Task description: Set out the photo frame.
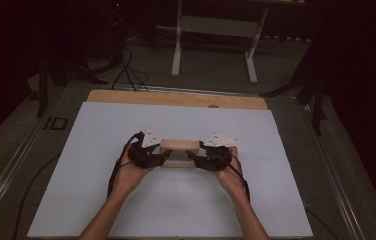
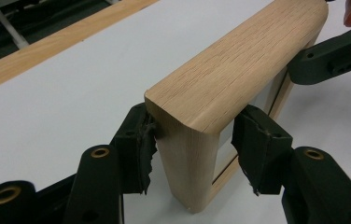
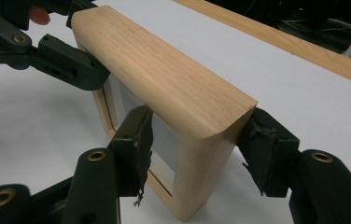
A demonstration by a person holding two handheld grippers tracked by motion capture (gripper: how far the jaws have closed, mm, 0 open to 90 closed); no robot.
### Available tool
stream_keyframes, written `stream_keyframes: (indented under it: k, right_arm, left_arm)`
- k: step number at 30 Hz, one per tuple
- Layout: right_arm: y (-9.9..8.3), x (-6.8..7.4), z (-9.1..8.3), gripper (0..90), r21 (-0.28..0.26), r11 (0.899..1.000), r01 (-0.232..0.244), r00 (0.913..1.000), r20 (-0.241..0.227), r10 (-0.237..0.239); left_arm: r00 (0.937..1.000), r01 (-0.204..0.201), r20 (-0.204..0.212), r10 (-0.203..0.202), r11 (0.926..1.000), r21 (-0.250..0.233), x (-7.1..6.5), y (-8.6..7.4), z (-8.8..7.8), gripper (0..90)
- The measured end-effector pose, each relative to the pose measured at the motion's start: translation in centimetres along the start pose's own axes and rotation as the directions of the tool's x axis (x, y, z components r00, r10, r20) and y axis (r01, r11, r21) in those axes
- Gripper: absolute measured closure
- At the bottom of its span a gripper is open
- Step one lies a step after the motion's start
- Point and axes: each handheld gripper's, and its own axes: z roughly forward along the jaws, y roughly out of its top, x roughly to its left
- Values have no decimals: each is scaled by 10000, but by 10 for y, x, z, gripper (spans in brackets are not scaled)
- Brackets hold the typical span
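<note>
A light wooden frame (image 1: 178, 150) (image 2: 239, 65) (image 3: 164, 65) with a pane in its opening stands on edge on the white sheet, in the middle of the table. My left gripper (image 1: 165, 156) (image 2: 197, 140) straddles its left end. One pad (image 2: 141, 144) brushes the wood and the other (image 2: 257, 149) stands a little off it, so the jaws are open. My right gripper (image 1: 192, 157) (image 3: 201, 149) is shut on the right end, with a pad on each face. Each gripper view shows the other gripper (image 2: 332, 56) (image 3: 61, 60) at the frame's far end.
The white sheet (image 1: 126, 210) covers most of the table, and a wooden strip (image 1: 176, 99) shows along the far edge. Behind the table are a white stand (image 1: 216, 30), cables on the floor and dark tripod legs (image 1: 316, 100). Metal rails (image 1: 6, 170) run along both sides.
</note>
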Motion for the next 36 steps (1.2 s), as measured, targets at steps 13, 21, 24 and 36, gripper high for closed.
stream_keyframes:
  k: [13,21,24,36]
  right_arm:
    - [3,-3,6,455,13,9998,-183,9998,63,183]
    - [3,-5,8,455,-21,9996,-288,9996,13,288]
    - [3,-6,8,455,-46,9995,-314,9995,-33,313]
    - [4,-8,10,461,-63,9987,-503,9987,33,503]
  left_arm:
    - [9994,343,0,-343,9994,98,4,0,3,482]
    - [9989,453,66,-453,9990,40,7,-1,5,481]
    - [9990,440,34,-439,9990,-21,7,-1,5,480]
    - [9970,765,115,-763,9970,-137,10,-1,8,477]
